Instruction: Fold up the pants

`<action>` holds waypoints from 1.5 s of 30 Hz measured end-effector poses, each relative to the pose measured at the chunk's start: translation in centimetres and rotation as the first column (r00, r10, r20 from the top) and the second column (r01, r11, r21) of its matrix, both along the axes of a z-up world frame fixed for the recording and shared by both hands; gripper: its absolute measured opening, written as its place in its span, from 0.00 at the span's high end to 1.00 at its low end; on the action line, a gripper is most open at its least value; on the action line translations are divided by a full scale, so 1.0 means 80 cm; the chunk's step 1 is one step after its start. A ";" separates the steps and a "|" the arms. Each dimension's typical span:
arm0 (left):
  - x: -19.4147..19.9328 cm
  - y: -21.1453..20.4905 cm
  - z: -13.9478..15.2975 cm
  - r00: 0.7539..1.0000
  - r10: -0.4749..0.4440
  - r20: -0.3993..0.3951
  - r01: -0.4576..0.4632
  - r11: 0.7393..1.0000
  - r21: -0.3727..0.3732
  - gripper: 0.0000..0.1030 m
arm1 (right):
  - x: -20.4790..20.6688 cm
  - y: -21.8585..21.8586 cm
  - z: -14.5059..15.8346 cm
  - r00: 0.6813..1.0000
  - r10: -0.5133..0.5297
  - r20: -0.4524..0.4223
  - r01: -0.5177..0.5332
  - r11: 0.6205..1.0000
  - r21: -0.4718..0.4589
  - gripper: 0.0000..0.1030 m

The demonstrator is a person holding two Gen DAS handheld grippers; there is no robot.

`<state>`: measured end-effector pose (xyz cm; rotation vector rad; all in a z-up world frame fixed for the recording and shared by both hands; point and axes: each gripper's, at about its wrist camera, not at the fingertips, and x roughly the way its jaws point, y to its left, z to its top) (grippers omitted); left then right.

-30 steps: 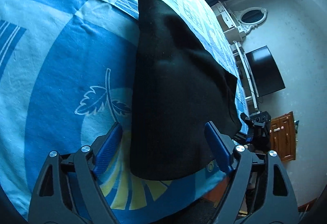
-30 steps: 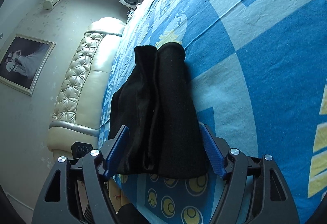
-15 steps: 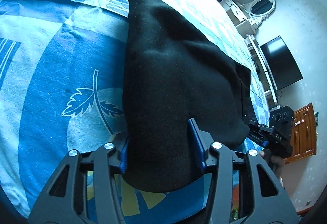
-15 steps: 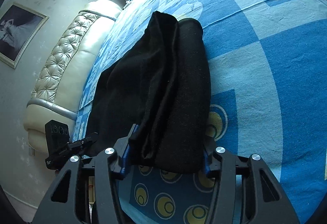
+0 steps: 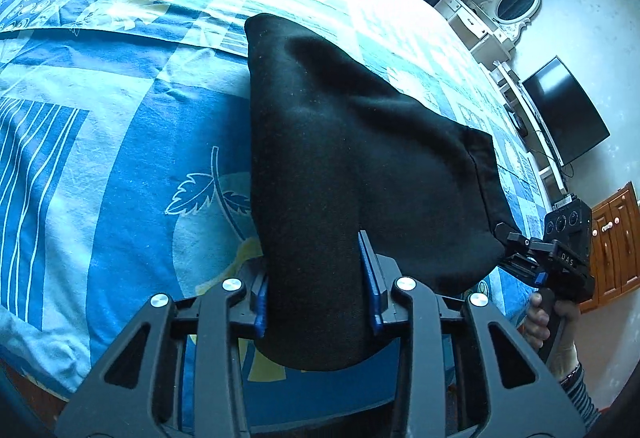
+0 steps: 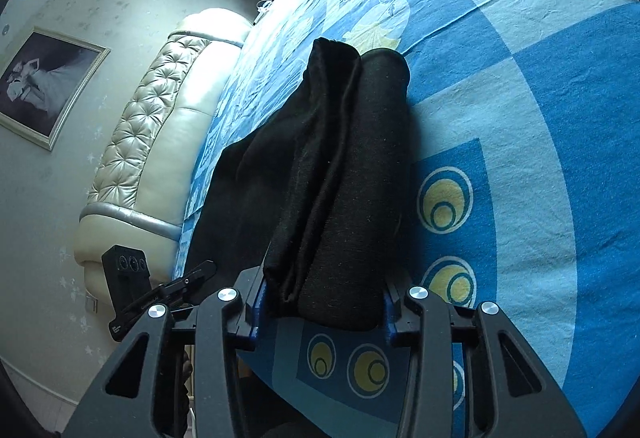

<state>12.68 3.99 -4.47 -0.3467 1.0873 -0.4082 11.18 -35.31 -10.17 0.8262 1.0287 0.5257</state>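
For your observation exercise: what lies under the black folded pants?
The black folded pants rest on a blue patterned bedsheet, visible all around them. The sheet directly underneath is covered and unseen.

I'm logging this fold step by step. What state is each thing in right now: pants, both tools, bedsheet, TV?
Pants: black, already folded lengthwise, near end gripped at both corners, far end on the bed.
Left tool: closing, pads pressing on the pants.
Right tool: closing, pads pressing on the pants' layered edge.
Bedsheet: spread out, lightly wrinkled.
TV: screen dark.
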 end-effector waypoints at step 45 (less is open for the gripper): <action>-0.022 0.009 -0.023 0.998 0.063 0.015 -0.063 0.997 0.040 0.14 | -0.019 -0.005 -0.018 0.998 -0.036 -0.051 0.039 0.998 0.054 0.27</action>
